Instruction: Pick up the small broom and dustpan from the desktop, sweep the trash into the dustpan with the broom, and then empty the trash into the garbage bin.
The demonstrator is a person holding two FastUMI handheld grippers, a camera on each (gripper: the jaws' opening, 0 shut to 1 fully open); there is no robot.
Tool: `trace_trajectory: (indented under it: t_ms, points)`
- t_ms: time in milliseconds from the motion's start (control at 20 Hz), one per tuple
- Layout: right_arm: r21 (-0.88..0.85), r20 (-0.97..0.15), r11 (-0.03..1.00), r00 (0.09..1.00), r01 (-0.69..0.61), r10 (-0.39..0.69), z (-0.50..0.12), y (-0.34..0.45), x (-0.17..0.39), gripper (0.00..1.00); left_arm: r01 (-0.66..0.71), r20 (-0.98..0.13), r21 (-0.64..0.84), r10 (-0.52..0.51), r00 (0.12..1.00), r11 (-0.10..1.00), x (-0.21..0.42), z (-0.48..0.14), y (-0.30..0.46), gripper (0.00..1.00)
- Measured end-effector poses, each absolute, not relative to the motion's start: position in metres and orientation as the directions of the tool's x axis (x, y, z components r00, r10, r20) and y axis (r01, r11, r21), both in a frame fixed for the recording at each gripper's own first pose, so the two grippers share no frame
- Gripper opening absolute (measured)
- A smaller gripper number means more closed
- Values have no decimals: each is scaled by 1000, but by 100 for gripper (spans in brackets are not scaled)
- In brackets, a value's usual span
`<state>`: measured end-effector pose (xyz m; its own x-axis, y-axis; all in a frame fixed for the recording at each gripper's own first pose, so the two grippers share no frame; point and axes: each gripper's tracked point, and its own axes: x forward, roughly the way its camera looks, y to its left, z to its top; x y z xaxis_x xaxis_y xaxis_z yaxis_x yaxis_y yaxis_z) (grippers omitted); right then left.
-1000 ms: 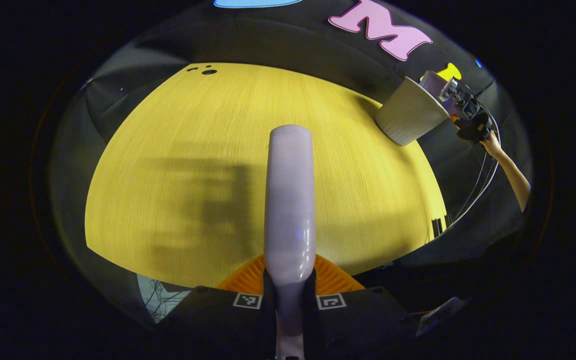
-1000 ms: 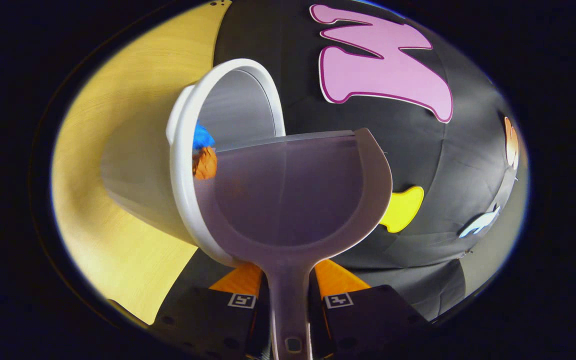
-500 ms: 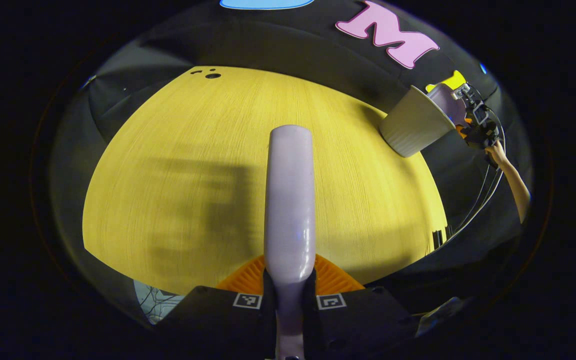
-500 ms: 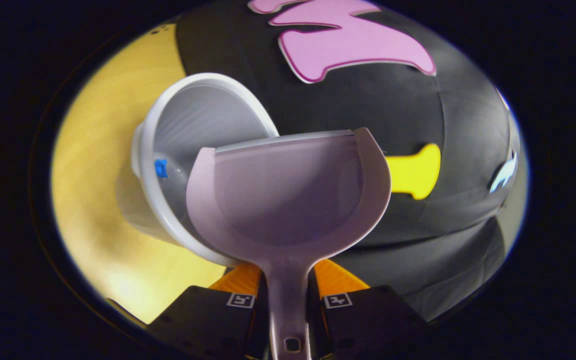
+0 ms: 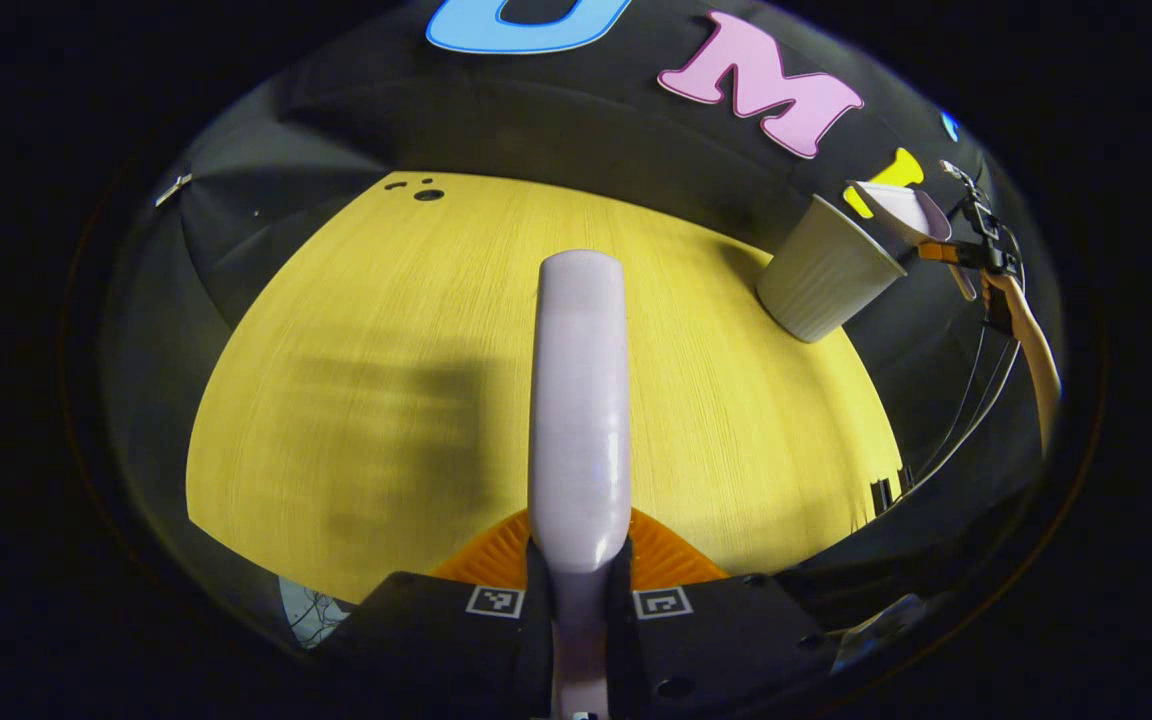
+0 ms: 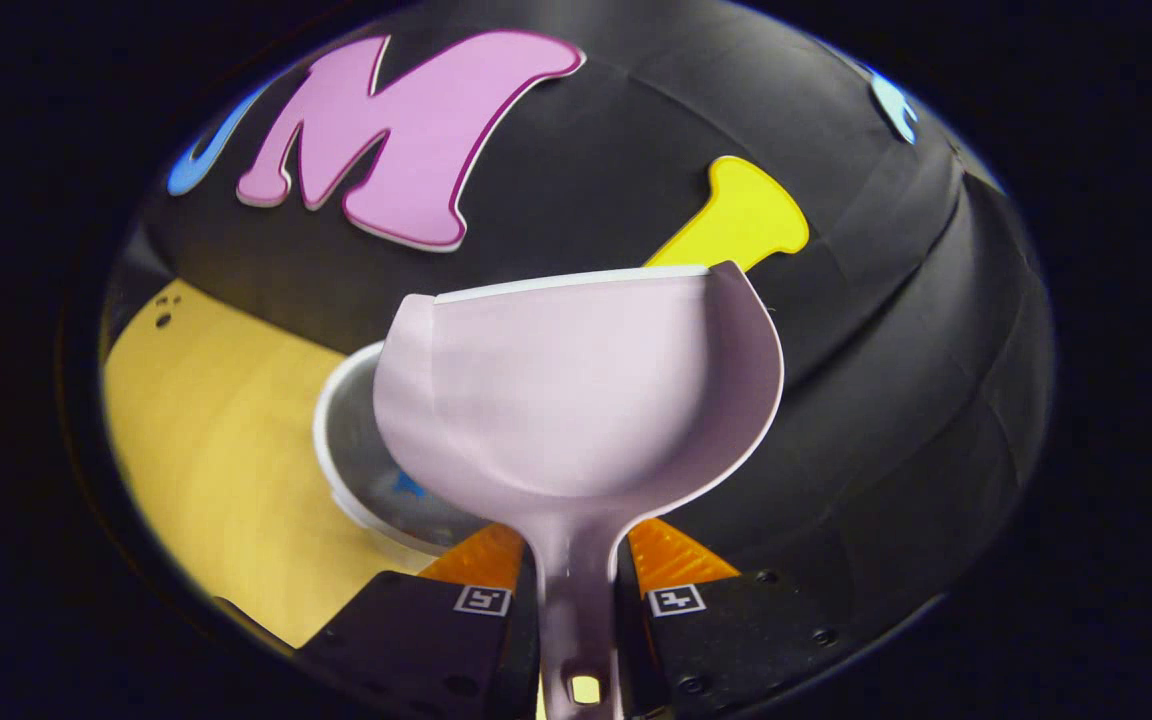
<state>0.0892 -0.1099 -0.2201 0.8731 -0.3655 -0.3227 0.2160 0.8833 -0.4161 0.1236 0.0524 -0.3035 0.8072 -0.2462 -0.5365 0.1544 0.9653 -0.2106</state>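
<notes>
the broom handle was clamped between the left gripper fingers, held over the yellow bench. the dustpan handle was gripped by the right gripper fingers, its pan held above the white garbage bin at the bench's far right, where a blue scrap lay inside.

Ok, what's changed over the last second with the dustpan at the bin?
The right claw has tipped the pale lilac plastic dustpan back up and drawn it away from the white ribbed garbage bin; its pan looks empty, and something blue lies inside the bin. Unchanged: both claws stay shut on their handles, the left claw holding the lilac broom handle over the yellow wooden desktop.
</notes>
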Motion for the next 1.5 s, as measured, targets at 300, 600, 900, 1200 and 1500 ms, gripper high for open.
trace_trajectory:
  t_ms: [300,600,900,1200,1500]
  points:
    - [-233,-279,957,930,175,-238,-188,-73,76,35,153,-492,-227,-249,834,962,119,-298,55,25]
    - [-147,-346,989,937,-6,-46,-201,-63,78,35,155,-467,-216,-242,850,964,118,-293,64,24]
    - [-70,-476,983,872,-169,116,-225,-60,82,35,157,-470,-183,-227,853,970,126,-298,74,25]
    - [-16,-659,977,737,-212,149,-279,-78,88,35,130,-515,-102,-164,841,986,153,-314,85,25]
    - [32,-772,987,624,-156,124,-295,-82,95,31,90,-611,14,-63,789,996,189,-341,94,25]
